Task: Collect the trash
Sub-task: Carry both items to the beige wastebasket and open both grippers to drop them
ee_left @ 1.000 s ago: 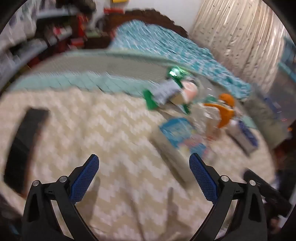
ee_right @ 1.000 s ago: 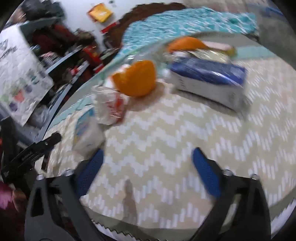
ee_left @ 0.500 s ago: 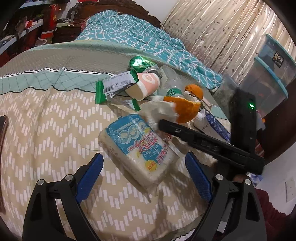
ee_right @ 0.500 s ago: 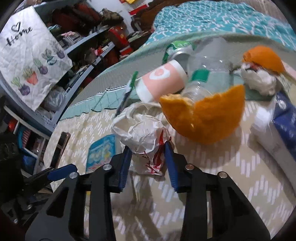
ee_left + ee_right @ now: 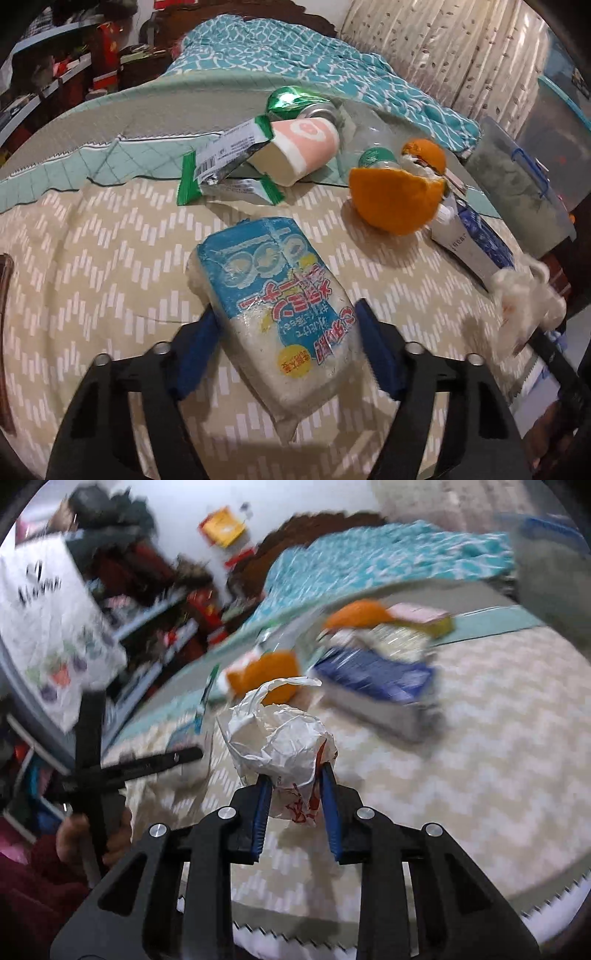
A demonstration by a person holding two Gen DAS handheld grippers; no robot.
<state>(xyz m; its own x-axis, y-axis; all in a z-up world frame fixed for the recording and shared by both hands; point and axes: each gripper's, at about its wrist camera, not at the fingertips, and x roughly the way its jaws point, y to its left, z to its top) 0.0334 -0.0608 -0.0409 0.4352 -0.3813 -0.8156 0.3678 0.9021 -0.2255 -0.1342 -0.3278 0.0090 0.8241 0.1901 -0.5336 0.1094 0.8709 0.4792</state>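
The right gripper (image 5: pixel 295 775) is clamped on a crumpled white paper wrapper (image 5: pixel 280 738) with red print, its 2 blue pads pressed into the wrapper's lower sides; the wad is lifted clear of the chevron-patterned bedspread (image 5: pixel 480 775).

The left gripper (image 5: pixel 284 325) has its 2 blue pads against either side of a blue-and-white plastic food packet (image 5: pixel 273 295). The packet's near end fills the gap between them, while its far end lies on the bedspread (image 5: pixel 92 277).

Taking the packet as the landmark: beyond it lies a green-edged silver snack wrapper (image 5: pixel 225 155), touching a pink-and-white paper cup (image 5: pixel 299 151) on its side. Behind the cup is a crushed green can (image 5: pixel 288 101). To the packet's far right stands an orange peel half (image 5: pixel 395 199), with a clear plastic bottle (image 5: pixel 373 147) just behind it and a blue-and-white carton (image 5: pixel 472 240) beside it.
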